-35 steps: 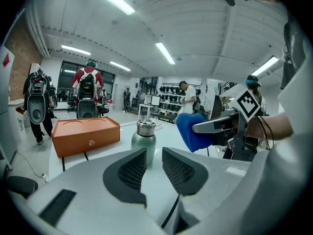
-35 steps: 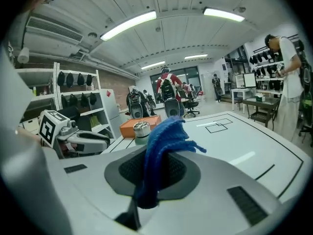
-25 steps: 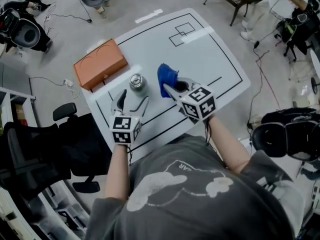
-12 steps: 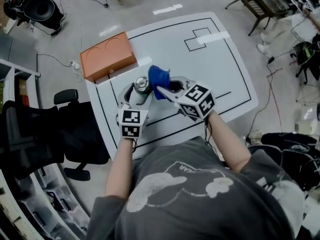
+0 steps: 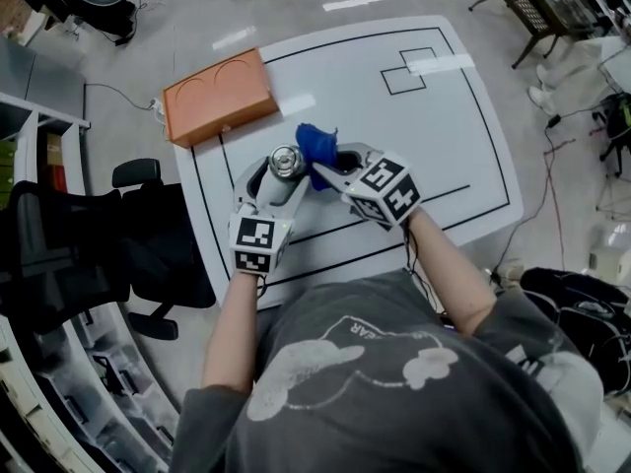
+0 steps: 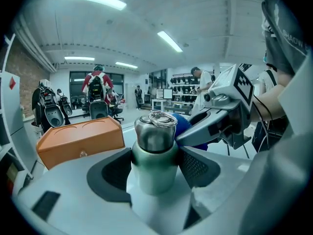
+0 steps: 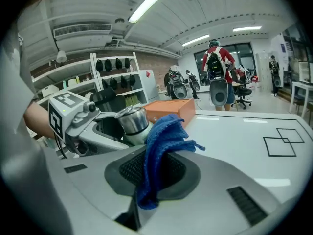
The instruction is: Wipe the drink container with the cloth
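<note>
A green metal drink bottle (image 5: 286,161) with a steel cap and ring stands upright on the white table (image 5: 444,136). My left gripper (image 5: 277,173) is shut on the bottle's body (image 6: 155,155), one pad (image 6: 198,166) on each side. My right gripper (image 5: 328,170) is shut on a blue cloth (image 5: 317,144) that bunches out between its jaws (image 7: 159,151). The cloth rests against the right side of the bottle's cap (image 7: 131,121). In the left gripper view the cloth (image 6: 183,126) shows just behind the bottle, in the right gripper (image 6: 215,126).
An orange box (image 5: 219,97) lies on the table's far left corner, just beyond the bottle. Black lines mark rectangles on the tabletop (image 5: 406,72). A black office chair (image 5: 108,254) stands left of the table. People and chairs are in the room beyond.
My left gripper moved forward and closed round the bottle, which earlier stood free ahead of it. My right gripper brought the cloth left until it touched the bottle.
</note>
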The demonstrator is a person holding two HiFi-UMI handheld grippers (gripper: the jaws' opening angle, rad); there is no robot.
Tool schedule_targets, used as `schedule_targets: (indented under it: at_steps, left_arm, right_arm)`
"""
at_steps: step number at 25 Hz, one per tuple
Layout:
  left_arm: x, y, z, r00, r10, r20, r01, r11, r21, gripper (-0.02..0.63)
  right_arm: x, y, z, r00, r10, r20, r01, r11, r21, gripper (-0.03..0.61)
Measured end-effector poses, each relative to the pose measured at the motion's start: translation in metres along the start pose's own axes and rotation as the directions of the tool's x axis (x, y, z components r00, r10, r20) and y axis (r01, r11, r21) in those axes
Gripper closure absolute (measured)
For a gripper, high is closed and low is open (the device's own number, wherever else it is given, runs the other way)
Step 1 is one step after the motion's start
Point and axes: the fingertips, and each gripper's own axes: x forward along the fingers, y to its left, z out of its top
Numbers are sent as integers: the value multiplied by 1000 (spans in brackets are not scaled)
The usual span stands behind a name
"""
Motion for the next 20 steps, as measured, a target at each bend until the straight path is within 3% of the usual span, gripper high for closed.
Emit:
schedule_targets:
  at_steps: [14, 17, 20]
  left_arm:
    - [-6, 2, 1, 992, -127, 7, 127, 990, 64, 311]
    - [-7, 2, 0, 982, -191, 2, 190, 977, 98, 311]
    - [-7, 0, -2, 958, -285, -19, 285, 948, 146, 311]
  right_arm:
    - [32, -13, -37, 983, -13, -182, 21, 999, 43, 532]
    - [32, -13, -37, 981, -28, -193, 38, 998, 50, 532]
    - [26, -12, -36, 979, -46, -196, 54, 998, 37, 532]
